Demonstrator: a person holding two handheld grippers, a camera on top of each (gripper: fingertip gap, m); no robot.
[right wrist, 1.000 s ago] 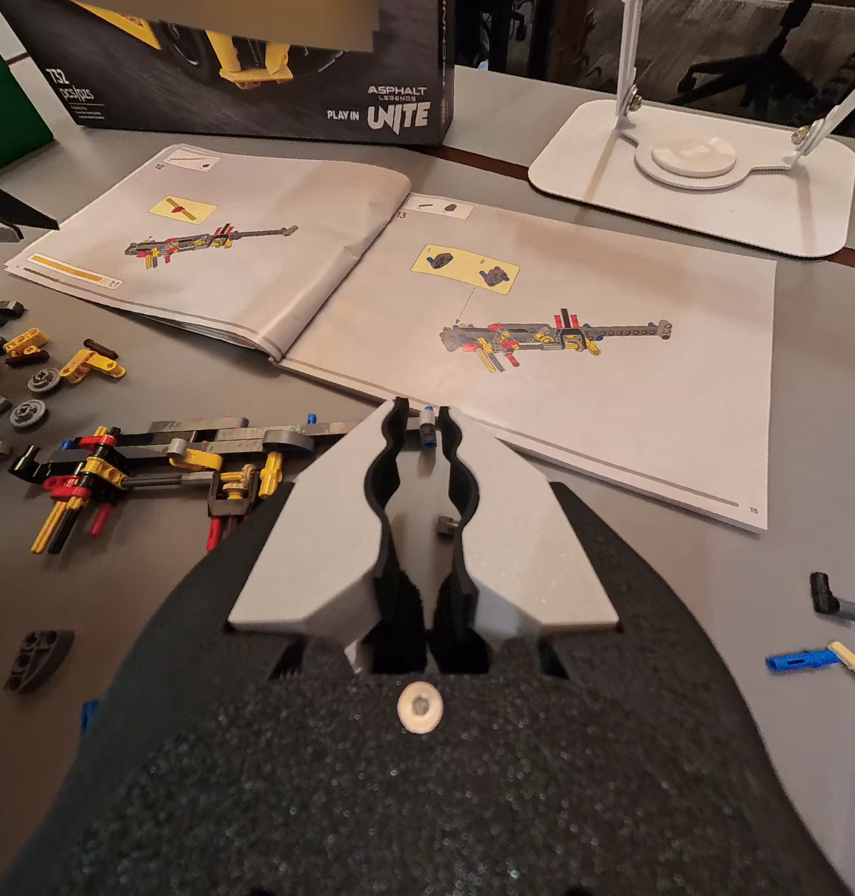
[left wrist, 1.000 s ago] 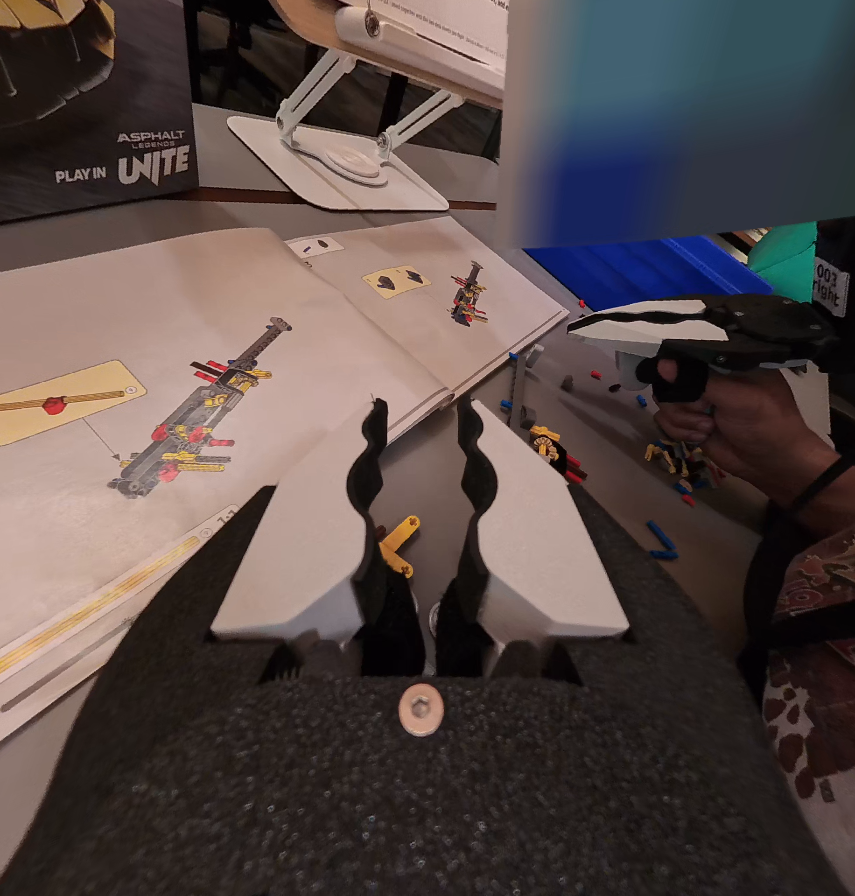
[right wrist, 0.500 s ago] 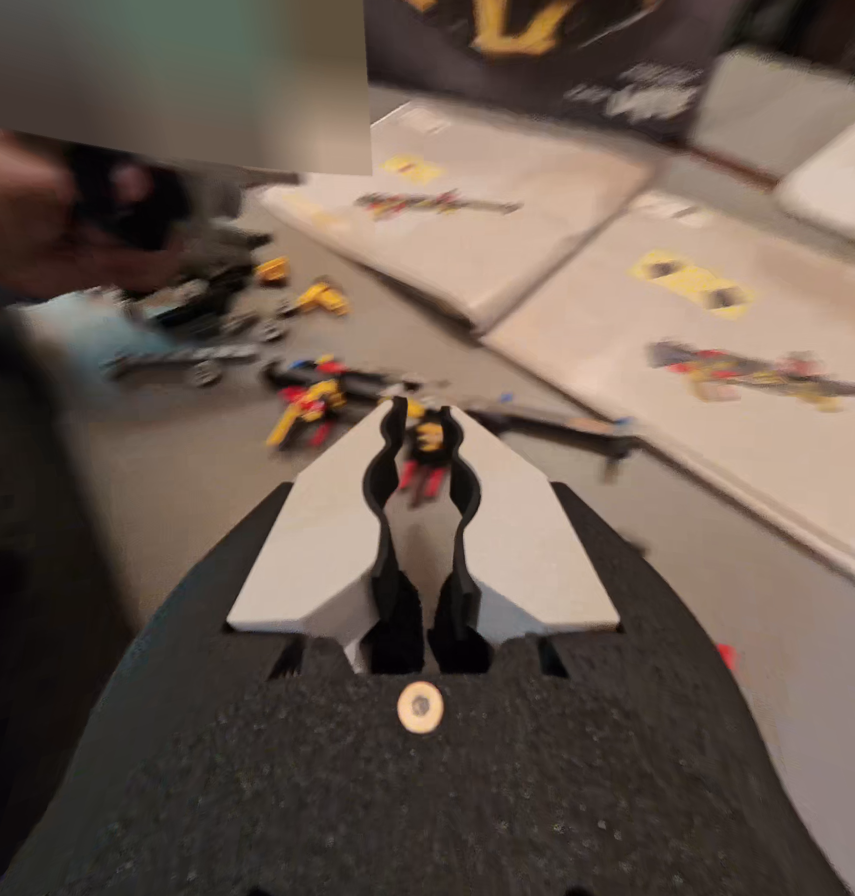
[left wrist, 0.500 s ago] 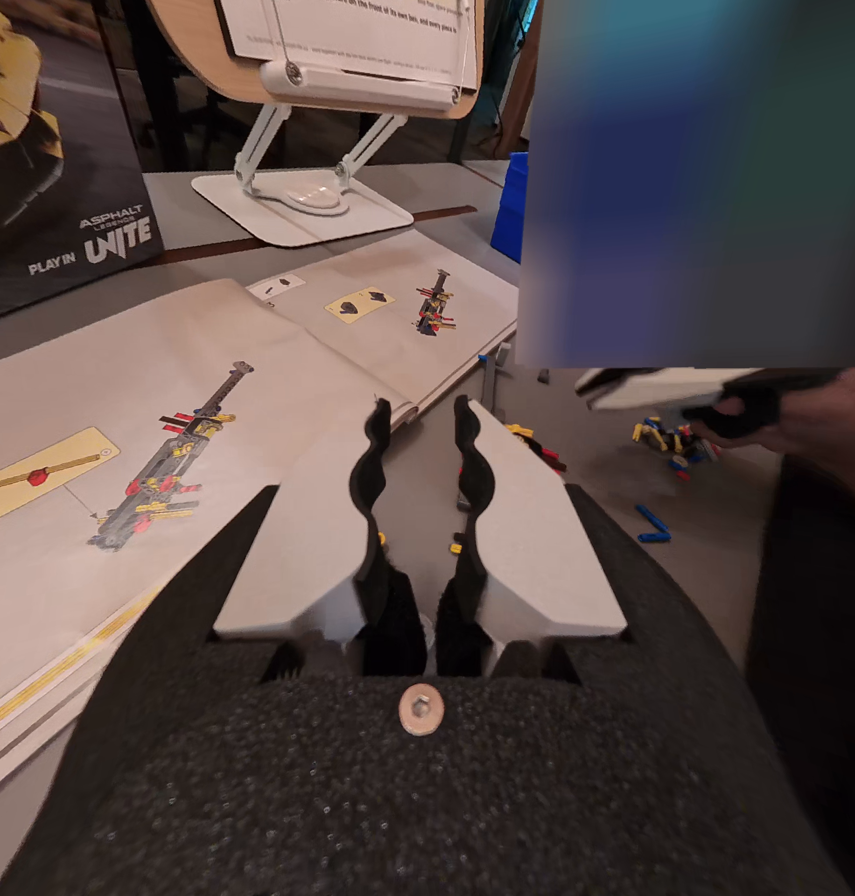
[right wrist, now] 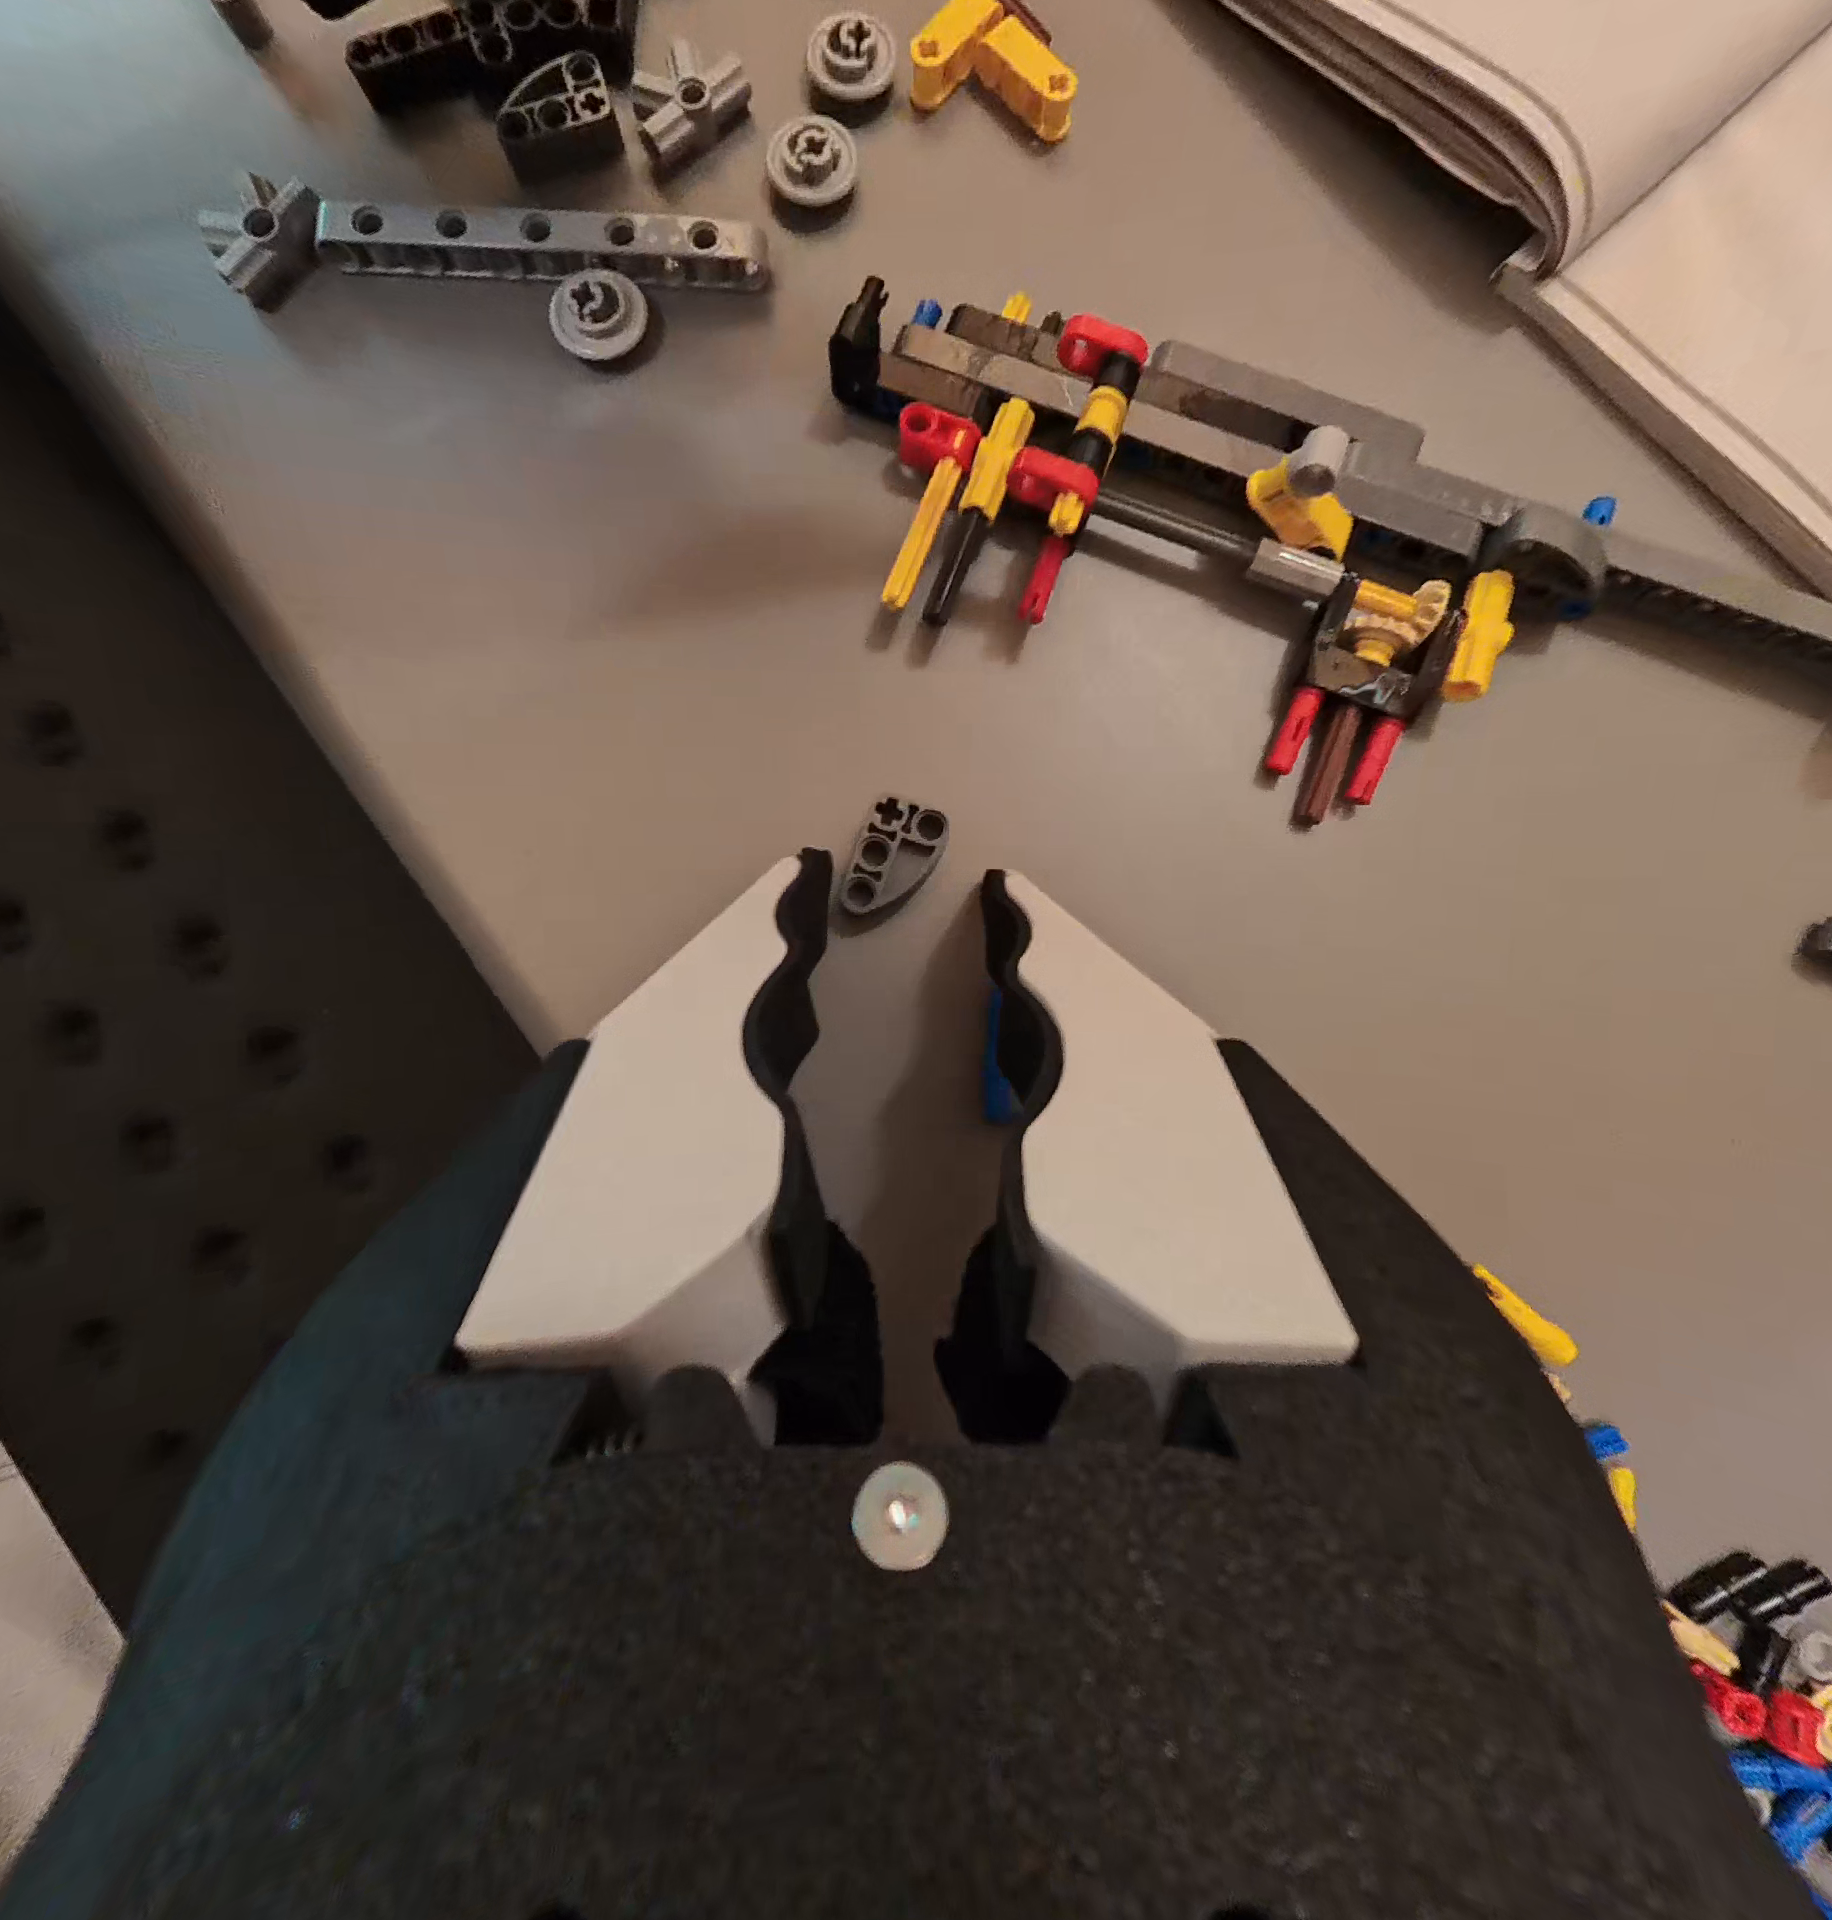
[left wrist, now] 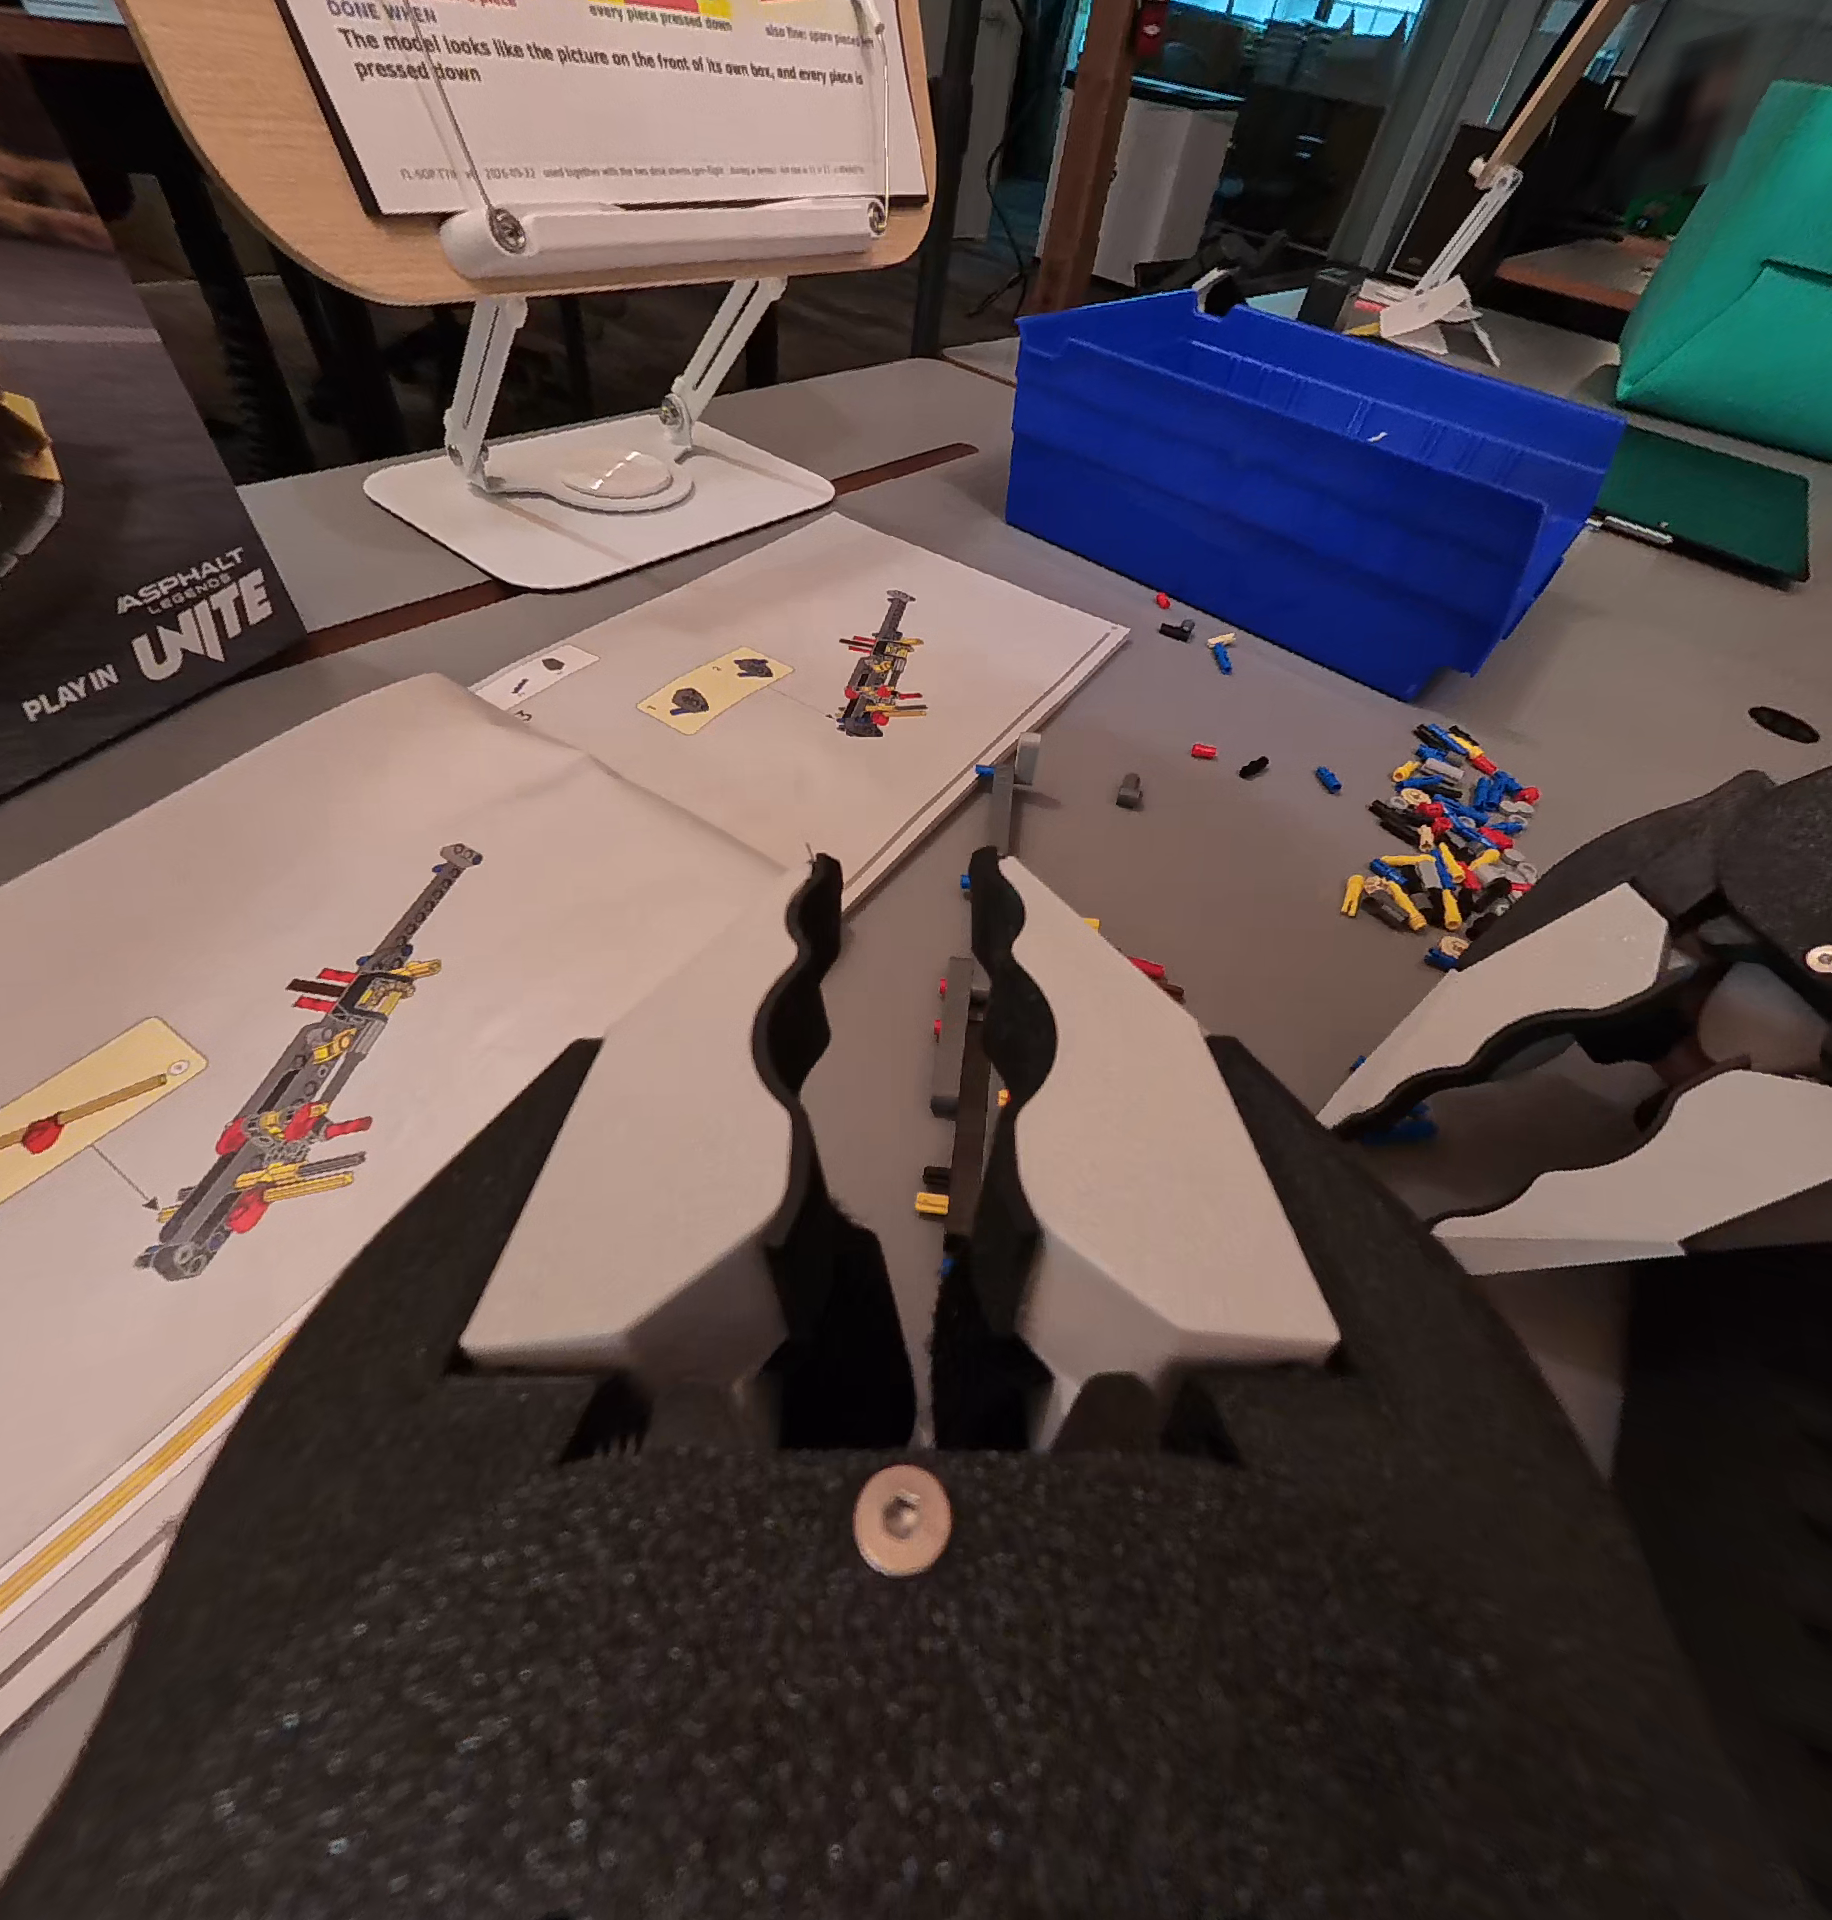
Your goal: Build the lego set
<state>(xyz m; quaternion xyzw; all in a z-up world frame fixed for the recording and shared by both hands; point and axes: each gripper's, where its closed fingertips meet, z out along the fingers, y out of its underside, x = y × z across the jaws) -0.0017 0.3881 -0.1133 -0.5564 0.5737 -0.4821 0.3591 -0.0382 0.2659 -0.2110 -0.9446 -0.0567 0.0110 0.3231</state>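
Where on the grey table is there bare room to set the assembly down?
Bare grey table lies between the long grey-black-yellow lego assembly, the small dark grey curved piece and the table's near edge. Another strip separates the open instruction booklet from the blue plastic bin. The mixed pile of small pins is crowded.

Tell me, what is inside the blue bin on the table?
The blue bin shows only its outer walls and rim from this low angle. Its inside is hidden, so its contents cannot be told.
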